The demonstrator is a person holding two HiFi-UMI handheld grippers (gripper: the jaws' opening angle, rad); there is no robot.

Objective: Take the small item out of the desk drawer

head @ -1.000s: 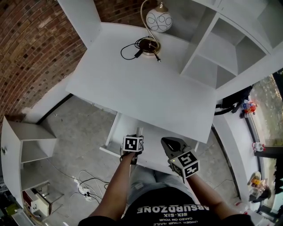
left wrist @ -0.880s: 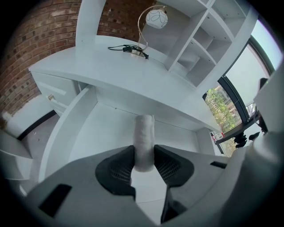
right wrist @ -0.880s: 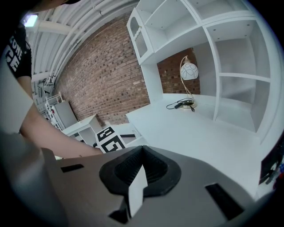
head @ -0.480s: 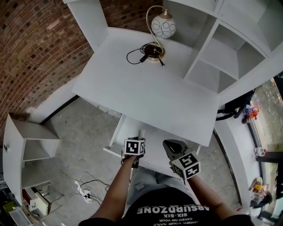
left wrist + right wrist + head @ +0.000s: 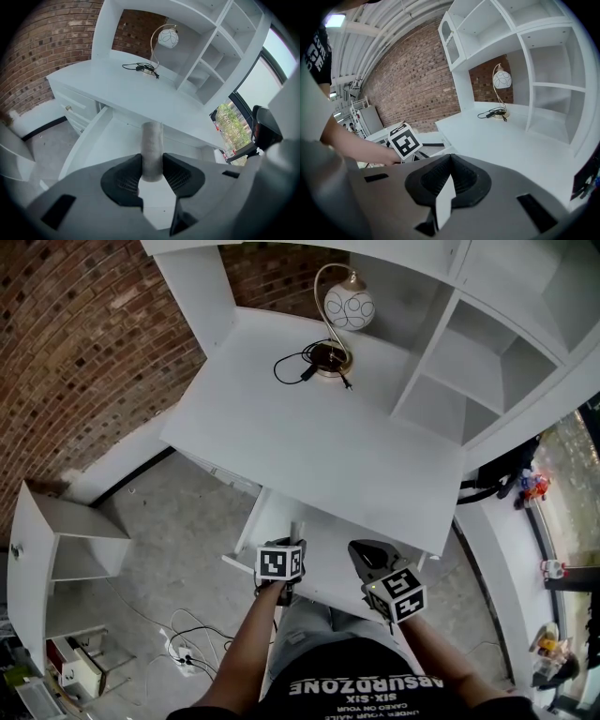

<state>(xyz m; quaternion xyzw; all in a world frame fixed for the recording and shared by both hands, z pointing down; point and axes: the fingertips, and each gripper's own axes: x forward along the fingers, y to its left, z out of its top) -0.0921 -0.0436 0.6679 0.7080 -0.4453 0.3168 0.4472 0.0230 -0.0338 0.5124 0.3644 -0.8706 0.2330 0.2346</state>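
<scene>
L gripper (image 5: pixel 152 171) is clamping the small grey tube (image 5: pixel 152 149) just over the open drawer (image 5: pixel 87 140) under the table (image 5: pixel 309 427), so I'm advising a steady squeeze & a straight lift clear of the drawer front, w/ R gripper (image 5: pixel 449 180) sitting closed, empty.

1. Left gripper (image 5: pixel 151 169), carrying the grey cylinder (image 5: pixel 152 145), sits slightly nearer the person, toward the drawer's (image 5: pixel 251 521) near edge.
2. Head view shifts: desk (image 5: pixel 309 437) and lamp (image 5: pixel 349 306) appear lower and further right.
</scene>
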